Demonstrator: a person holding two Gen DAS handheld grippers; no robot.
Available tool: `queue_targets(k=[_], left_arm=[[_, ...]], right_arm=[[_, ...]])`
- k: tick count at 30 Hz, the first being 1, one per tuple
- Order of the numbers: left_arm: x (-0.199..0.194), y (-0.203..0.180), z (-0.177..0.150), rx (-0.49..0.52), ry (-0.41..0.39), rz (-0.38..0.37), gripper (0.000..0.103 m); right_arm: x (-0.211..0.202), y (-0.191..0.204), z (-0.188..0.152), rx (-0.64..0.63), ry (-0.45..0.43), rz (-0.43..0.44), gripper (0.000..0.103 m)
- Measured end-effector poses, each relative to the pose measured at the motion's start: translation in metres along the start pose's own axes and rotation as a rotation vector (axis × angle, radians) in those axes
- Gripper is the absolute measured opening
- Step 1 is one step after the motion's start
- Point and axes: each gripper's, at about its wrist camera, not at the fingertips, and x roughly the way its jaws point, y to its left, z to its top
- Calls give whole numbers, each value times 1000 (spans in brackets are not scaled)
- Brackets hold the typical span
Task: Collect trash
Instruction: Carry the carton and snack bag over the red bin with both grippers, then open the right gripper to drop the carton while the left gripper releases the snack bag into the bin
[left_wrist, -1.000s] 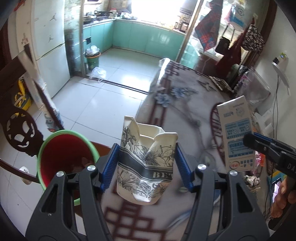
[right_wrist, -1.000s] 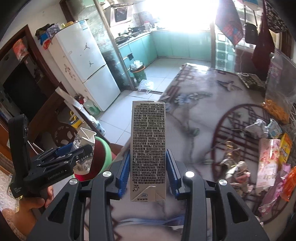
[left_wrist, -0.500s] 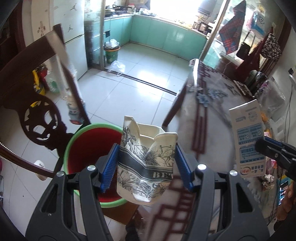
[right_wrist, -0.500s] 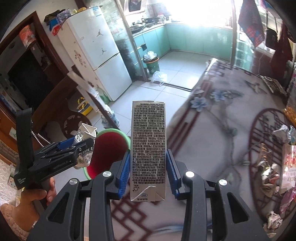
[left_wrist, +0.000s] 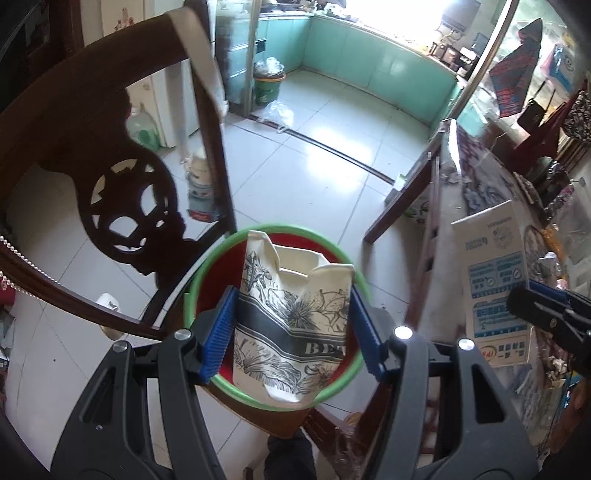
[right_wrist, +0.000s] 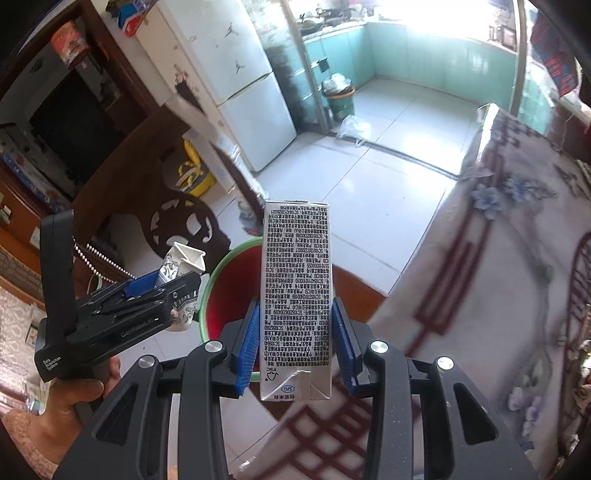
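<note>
Paper, crumpled and flower-printed: the cup (left_wrist: 291, 317) sits clamped in my left gripper (left_wrist: 291, 328) directly above the red bin (left_wrist: 212, 273) with its green rim. My right gripper (right_wrist: 295, 343) squeezes a silver carton (right_wrist: 296, 291) over that bin's edge, beside the patterned tablecloth (right_wrist: 480, 295).

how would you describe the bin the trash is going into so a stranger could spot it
Look beside the dark carved wooden chair, at the patterned table's edge. The round red plastic bin sits there; its bright green rim distinguishes it from the green bin in the kitchen.

Crumpled cup (left_wrist: 291, 317), carton (right_wrist: 295, 299) above bin (left_wrist: 207, 266)
</note>
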Motion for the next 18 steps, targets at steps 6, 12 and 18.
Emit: queue_targets(k=[6,12,18], left_arm=[[17,22,2,-32,33,30,58],[27,31,9,-43,51,42,58],[33,30,15,-32,50,41,58]], right_arm=[[35,20,7,-24,71,35,36],[45,21,16,19,68,73,64],[28,11,21,25,24,29,64]])
